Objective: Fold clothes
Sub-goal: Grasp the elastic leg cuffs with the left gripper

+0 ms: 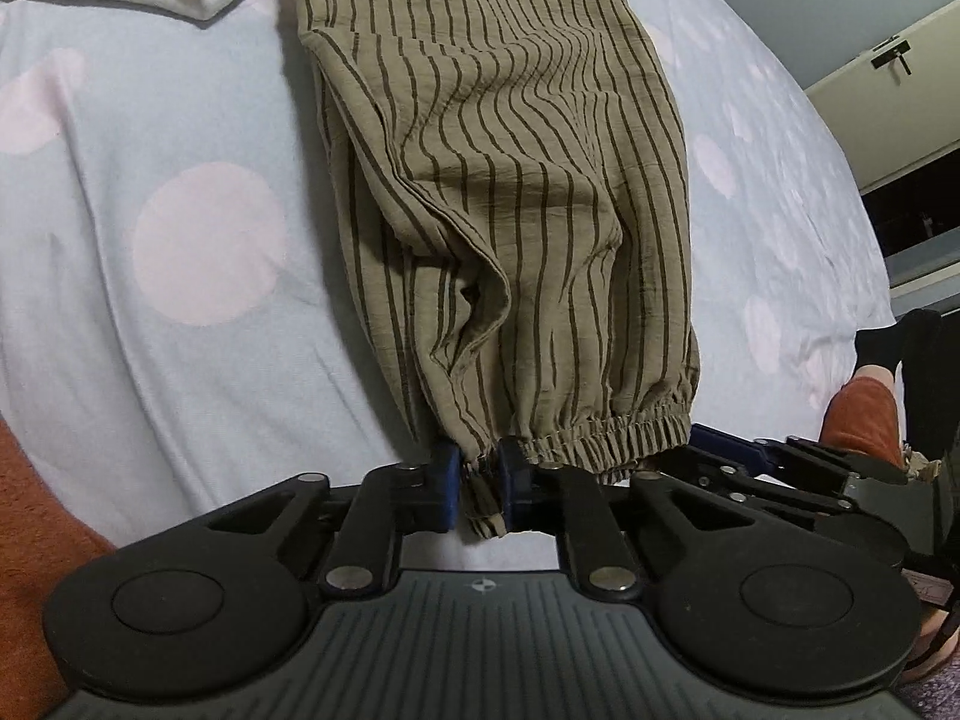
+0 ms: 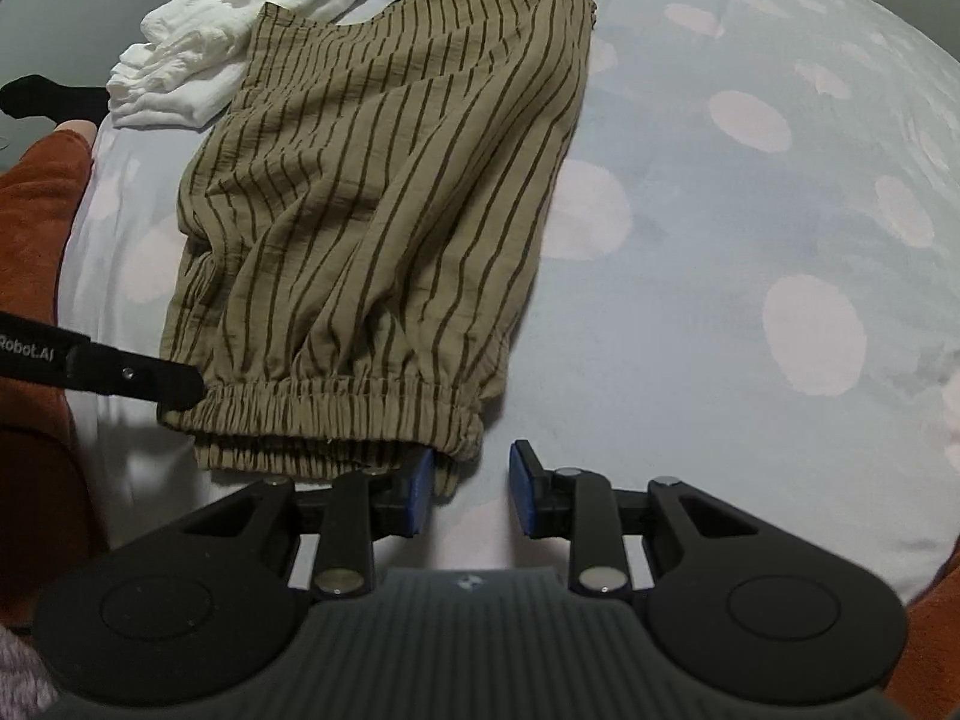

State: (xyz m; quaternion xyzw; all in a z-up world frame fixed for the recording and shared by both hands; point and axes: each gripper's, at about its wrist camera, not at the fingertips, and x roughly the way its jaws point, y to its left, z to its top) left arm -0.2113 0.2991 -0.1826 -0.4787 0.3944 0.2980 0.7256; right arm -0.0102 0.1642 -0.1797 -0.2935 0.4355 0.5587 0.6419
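olive-tan striped trousers (image 1: 510, 180) spread flat on pale blue bedsheet (image 1: 180, 360) with large pink dots, elastic waistband (image 2: 336, 402) at the near edge, legs running away toward the far side. folded white garment (image 2: 240, 42) just beyond the far left corner of the trousers, touching or slightly under them. black sock (image 2: 42, 97) on a foot farther left in the right wrist view; rust-orange trouser leg (image 2: 36, 210) of the person along the bed edge.

left gripper (image 1: 480, 489): blue pads nearly together, pinching a small bunch of striped fabric at the left end of the waistband; cloth visibly squeezed between the pads and hanging a little below them. seen in the right wrist view as a black finger reaching the waistband corner from the left.

right gripper (image 2: 469, 489): jaws parted with a clear gap. left pad touching or just under the waistband's right corner, right pad standing free over bare sheet. no pinch on the cloth; nothing gripped. in the left wrist view, its linkage lying just beside the waistband's right end.
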